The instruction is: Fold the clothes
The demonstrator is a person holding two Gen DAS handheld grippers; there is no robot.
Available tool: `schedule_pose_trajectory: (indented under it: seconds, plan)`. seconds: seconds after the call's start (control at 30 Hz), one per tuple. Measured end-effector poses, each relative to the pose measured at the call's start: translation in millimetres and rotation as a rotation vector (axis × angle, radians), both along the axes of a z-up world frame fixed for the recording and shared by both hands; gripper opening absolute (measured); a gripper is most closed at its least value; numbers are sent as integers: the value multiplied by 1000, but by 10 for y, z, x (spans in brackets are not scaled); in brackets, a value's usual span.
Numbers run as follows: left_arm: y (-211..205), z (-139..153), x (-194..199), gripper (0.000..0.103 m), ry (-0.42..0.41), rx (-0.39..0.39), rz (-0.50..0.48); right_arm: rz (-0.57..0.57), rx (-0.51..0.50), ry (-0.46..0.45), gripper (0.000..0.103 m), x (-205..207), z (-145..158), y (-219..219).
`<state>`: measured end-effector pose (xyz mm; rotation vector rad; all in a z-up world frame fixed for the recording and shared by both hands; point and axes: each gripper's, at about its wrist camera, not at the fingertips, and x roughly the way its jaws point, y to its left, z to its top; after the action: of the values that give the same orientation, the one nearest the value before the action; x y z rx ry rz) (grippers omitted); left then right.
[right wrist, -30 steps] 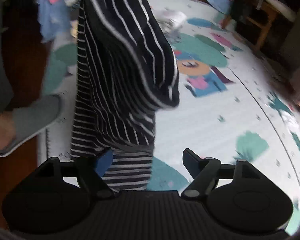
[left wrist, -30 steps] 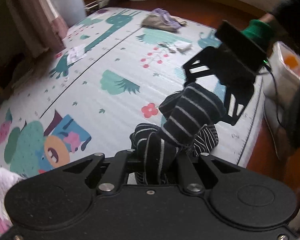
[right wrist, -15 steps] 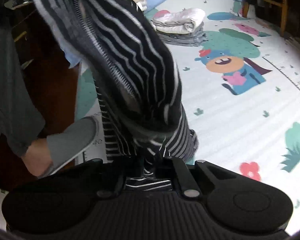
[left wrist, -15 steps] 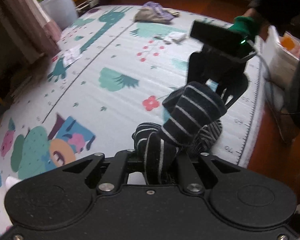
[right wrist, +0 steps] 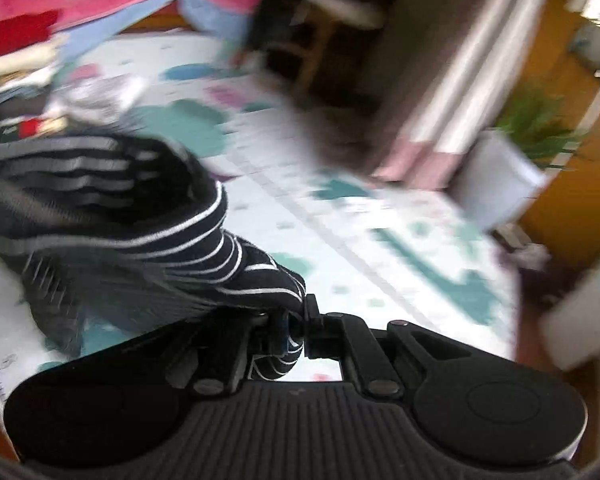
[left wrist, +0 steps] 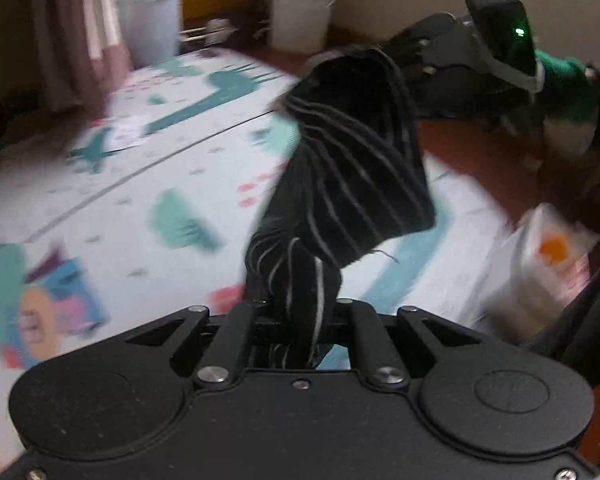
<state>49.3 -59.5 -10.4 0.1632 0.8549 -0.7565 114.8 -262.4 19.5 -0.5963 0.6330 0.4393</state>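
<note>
Underfoot lies a pale foam play mat printed with teal dinosaurs, flowers and cartoon animals [left wrist: 140, 184], with reddish wooden floor past its edge and a white planter holding a green plant [right wrist: 500, 168] beside pink-hemmed curtains. Above the mat hangs the black knit garment with thin white stripes [left wrist: 352, 168], bunched and twisted, none of it visibly resting on the mat.

The left gripper [left wrist: 300, 312] has its jaws closed on one gathered end of the garment, which rises from between them. The right gripper [right wrist: 296, 328] is likewise clamped on another bunch of the same striped cloth; from the left wrist view it appears higher up at the top right, in a green-gloved hand [left wrist: 564, 80], with the cloth stretched between the two.

As a judgement, folding of this piece has barely begun: it is held at two points but not yet spread flat, and no crease is visible. Spreading, laying down and folding remain. A loose heap of pink, red and blue clothes [right wrist: 80, 8] at the mat's far end suggests more items wait, though blur hides details.
</note>
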Motion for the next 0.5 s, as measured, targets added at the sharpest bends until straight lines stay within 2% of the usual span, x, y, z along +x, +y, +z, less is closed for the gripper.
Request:
schedule_pose_trajectory:
  seconds: [0.1, 0.17, 0.27, 0.33, 0.4, 0.5]
  plan:
    - [-400, 117, -41, 7, 17, -130, -29, -96, -42, -83, 8, -141, 296, -318]
    - [-651, 151, -62, 7, 48, -241, -32, -152, -92, -139, 8, -215, 363, -548]
    - [-1059, 24, -103, 7, 132, -393, -30, -235, -166, -185, 8, -285, 339, -842]
    - [-1307, -158, -158, 7, 160, -440, -21, -279, -211, -190, 8, -236, 216, -984]
    - [-1470, -427, -166, 7, 209, -463, 16, -311, -241, -159, 8, -72, -64, -1057]
    - [-1524, -959, -120, 7, 281, -421, 95, -292, -313, -78, 8, 273, -576, -884]
